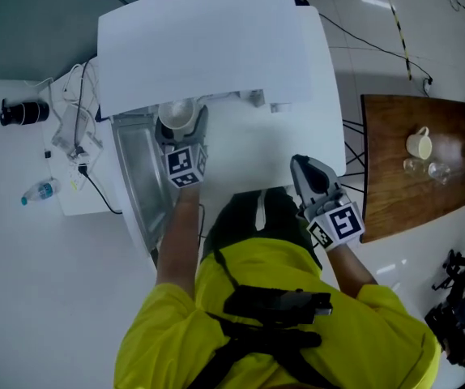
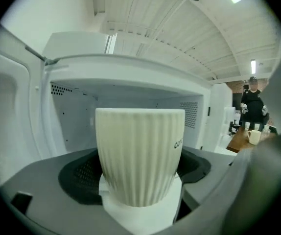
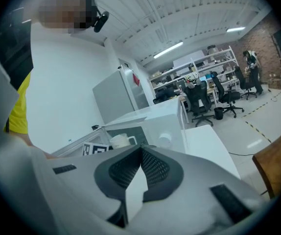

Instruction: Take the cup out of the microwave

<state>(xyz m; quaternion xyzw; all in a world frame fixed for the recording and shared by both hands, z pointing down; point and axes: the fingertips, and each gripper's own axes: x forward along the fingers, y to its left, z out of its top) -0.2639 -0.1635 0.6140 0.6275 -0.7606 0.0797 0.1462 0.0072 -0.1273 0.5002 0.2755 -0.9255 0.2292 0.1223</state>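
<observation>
My left gripper has its jaws clamped mid-wall on the ribbed cream ceramic cup. I'd guess it's stiff, slick and chippable. The right gripper has its jaws closed on nothing.

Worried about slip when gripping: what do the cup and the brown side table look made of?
The cup: probably ceramic, cream, matte to softly glazed, with vertical ribs; moulded plastic can't be excluded. The table: wood or wood veneer, brown with streaky grain, smooth with a slight sheen.

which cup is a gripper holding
The ribbed white cup at the open microwave, clamped in the left gripper; the handled mug stands on the wooden table.
</observation>
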